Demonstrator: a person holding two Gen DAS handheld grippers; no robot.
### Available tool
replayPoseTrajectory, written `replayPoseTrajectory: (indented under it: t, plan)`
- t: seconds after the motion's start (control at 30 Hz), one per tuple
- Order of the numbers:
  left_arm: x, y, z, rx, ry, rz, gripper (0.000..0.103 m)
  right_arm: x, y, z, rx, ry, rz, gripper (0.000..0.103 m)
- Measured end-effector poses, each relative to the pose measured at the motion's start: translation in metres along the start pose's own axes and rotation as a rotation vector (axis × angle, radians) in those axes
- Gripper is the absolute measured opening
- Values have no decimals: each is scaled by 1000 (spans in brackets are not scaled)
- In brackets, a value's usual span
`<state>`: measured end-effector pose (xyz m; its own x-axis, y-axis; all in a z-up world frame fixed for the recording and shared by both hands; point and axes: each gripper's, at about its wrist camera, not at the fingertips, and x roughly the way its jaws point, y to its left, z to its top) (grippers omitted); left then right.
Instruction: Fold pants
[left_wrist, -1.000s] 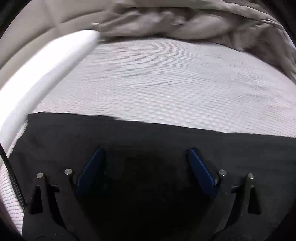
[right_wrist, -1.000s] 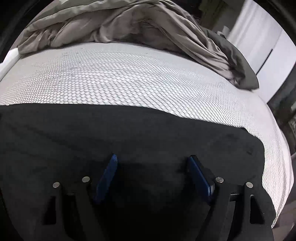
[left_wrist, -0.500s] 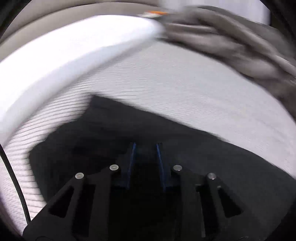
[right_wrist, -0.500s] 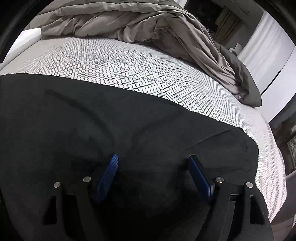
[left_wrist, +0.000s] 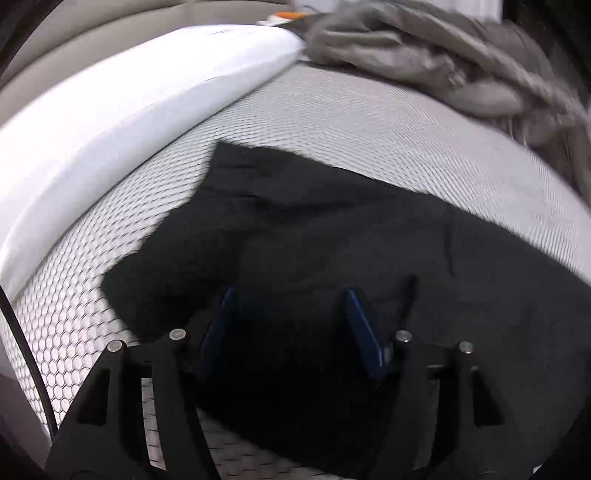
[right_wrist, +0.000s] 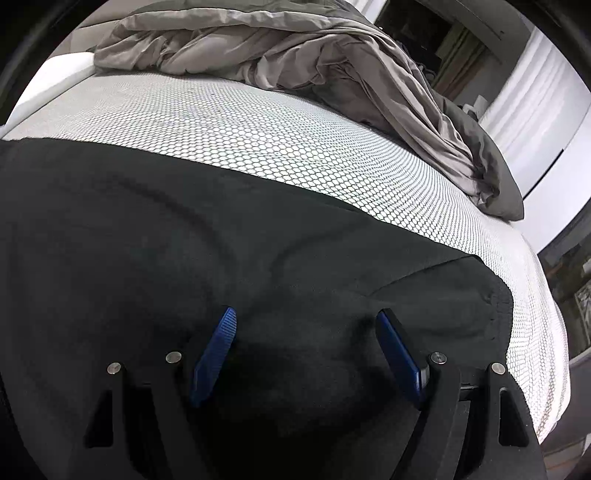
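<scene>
Black pants (left_wrist: 332, 236) lie on the white honeycomb-patterned mattress (left_wrist: 332, 122). In the left wrist view their left end is folded over into a rumpled flap (left_wrist: 177, 251). My left gripper (left_wrist: 290, 295) is open just above the dark cloth, holding nothing. In the right wrist view the pants (right_wrist: 184, 229) spread flat, with a hemmed end (right_wrist: 495, 295) at the right. My right gripper (right_wrist: 306, 314) is open over the cloth near that end, empty.
A crumpled grey duvet (right_wrist: 295, 55) is heaped along the far side of the bed and also shows in the left wrist view (left_wrist: 443, 55). A white pillow or bolster (left_wrist: 129, 103) runs along the left. The mattress edge (right_wrist: 546, 332) drops off at the right.
My left gripper shut on the pants' left end half a second ago, carried it over, and has now opened and let it go. My right gripper stayed open and edged forward.
</scene>
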<state>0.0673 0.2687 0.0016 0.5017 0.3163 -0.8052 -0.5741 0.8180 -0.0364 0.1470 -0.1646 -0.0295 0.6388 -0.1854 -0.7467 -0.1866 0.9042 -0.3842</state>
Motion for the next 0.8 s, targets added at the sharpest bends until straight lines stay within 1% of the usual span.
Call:
replayPoseTrajectory:
  t: [0.07, 0.17, 0.2, 0.23, 0.3, 0.33, 0.37, 0.4, 0.43, 0.47, 0.5, 0.57, 0.6, 0.63, 0.67, 0.7, 0.73, 0.77, 0.8]
  plan:
    - [-6, 8, -3, 14, -7, 16, 43, -3, 0, -5, -11, -6, 1, 79]
    - [-20, 10, -13, 33, -22, 31, 43, -8, -1, -11, -11, -14, 1, 79]
    - [-30, 7, -20, 40, -25, -7, 43, -11, -2, -12, -4, -20, 8, 79]
    - [-46, 20, -39, 53, -17, -60, 43, -15, -2, -13, 4, -30, 24, 80]
    - [-62, 7, -56, 101, 15, -173, 42, -24, 1, -14, 15, -50, 79, 80]
    - [-70, -2, -67, 146, 9, -155, 42, -31, 5, -15, 19, -63, 128, 80]
    - [-76, -8, -75, 198, -6, -117, 42, -36, 9, -16, 15, -73, 175, 80]
    - [-79, -10, -88, 241, -4, -72, 44, -40, 15, -17, 3, -79, 214, 80]
    - [-78, -6, -93, 234, 4, -58, 46, -44, 24, -18, -27, -81, 253, 80]
    - [-78, 0, -96, 208, 8, -52, 53, -44, 30, -20, -53, -77, 264, 80]
    - [-83, 10, -100, 169, 11, -17, 59, -44, 35, -22, -81, -73, 260, 80]
    - [-93, 20, -101, 119, -9, 53, 59, -40, 37, -28, -118, -60, 225, 80]
    - [-106, 26, -100, 99, -34, 74, 57, -39, 33, -30, -108, -55, 223, 80]
    - [-114, 26, -100, 91, -55, 52, 57, -39, 27, -31, -84, -50, 229, 81]
    - [-128, 22, -100, 83, -89, 2, 57, -40, 20, -32, -53, -45, 229, 81]
    - [-132, 16, -97, 78, -109, -27, 57, -42, 14, -34, -28, -46, 219, 81]
    - [-145, 5, -99, 75, -145, -73, 57, -46, 12, -35, -18, -52, 221, 81]
    - [-155, -10, -102, 89, -169, -121, 57, -50, 10, -38, -10, -65, 241, 81]
    - [-149, -45, -87, 114, -178, -165, 58, -55, 10, -40, -6, -77, 280, 81]
